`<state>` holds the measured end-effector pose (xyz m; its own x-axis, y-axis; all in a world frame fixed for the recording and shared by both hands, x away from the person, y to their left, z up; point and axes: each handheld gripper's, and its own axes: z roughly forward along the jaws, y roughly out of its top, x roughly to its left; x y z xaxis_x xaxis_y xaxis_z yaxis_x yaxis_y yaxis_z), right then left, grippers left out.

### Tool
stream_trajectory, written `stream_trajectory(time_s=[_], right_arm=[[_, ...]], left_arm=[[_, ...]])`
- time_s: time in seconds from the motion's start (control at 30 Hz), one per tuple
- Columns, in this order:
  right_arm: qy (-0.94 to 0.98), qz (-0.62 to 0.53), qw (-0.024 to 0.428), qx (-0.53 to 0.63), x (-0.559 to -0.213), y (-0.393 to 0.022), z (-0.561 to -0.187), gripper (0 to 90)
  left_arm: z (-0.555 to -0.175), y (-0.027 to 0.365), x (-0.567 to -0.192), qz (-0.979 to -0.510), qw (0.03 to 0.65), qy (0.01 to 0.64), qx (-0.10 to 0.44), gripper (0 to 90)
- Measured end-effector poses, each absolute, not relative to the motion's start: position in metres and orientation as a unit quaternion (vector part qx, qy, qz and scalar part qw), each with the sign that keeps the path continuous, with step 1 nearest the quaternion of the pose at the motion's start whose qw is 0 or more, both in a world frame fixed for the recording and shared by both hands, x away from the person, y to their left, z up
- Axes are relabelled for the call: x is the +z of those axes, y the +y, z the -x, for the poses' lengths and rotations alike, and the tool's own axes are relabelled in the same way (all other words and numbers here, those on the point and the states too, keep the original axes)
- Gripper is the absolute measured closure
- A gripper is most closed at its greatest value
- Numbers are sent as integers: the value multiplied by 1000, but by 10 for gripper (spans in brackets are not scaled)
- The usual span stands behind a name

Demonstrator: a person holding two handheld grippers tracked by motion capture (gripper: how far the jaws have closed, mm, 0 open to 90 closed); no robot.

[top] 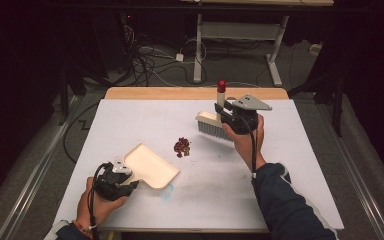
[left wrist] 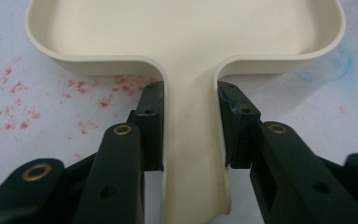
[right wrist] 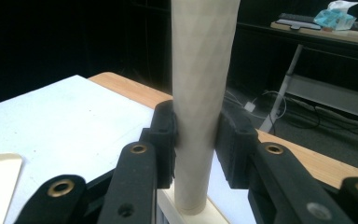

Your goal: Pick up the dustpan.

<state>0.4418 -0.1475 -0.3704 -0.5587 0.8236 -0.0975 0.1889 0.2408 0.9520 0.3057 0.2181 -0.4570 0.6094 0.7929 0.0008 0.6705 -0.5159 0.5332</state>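
A cream dustpan lies flat on the white table at the front left, its tray turned towards the middle. My left gripper is shut on its handle, with the jaws of that gripper pressing both sides. A small pile of red and dark crumbs sits just beyond the pan's mouth. To the right of the pile a cream brush stands bristles down, its red-tipped handle upright. My right gripper is shut on that handle, seen close between its jaws.
Red smears and a blue smudge mark the table near the pan. A wooden strip edges the table's far side. Beyond it are cables on the floor and a desk frame; a tissue box sits on that desk.
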Motion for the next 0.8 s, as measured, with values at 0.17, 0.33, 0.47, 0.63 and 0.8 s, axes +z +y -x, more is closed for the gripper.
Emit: stream_trajectory(time_s=[0.17,0.33,0.47,0.63,0.8], right_arm=[[723,-352,312,506,-371,-145,-443,703],[718,-354,311,513,-371,-143,-445,703],[719,-351,312,513,-372,-142,-448,704],[719,-356,311,510,-375,-142,-450,704],[714,-359,312,513,-375,-141,-453,704]], left_arm=[[-306,217,-458,-862,250,424,123,642],[-306,216,-458,-862,250,423,123,642],[-306,216,-458,-863,250,422,121,642],[-307,215,-458,-863,252,420,121,642],[-308,215,-456,-865,254,417,117,642]])
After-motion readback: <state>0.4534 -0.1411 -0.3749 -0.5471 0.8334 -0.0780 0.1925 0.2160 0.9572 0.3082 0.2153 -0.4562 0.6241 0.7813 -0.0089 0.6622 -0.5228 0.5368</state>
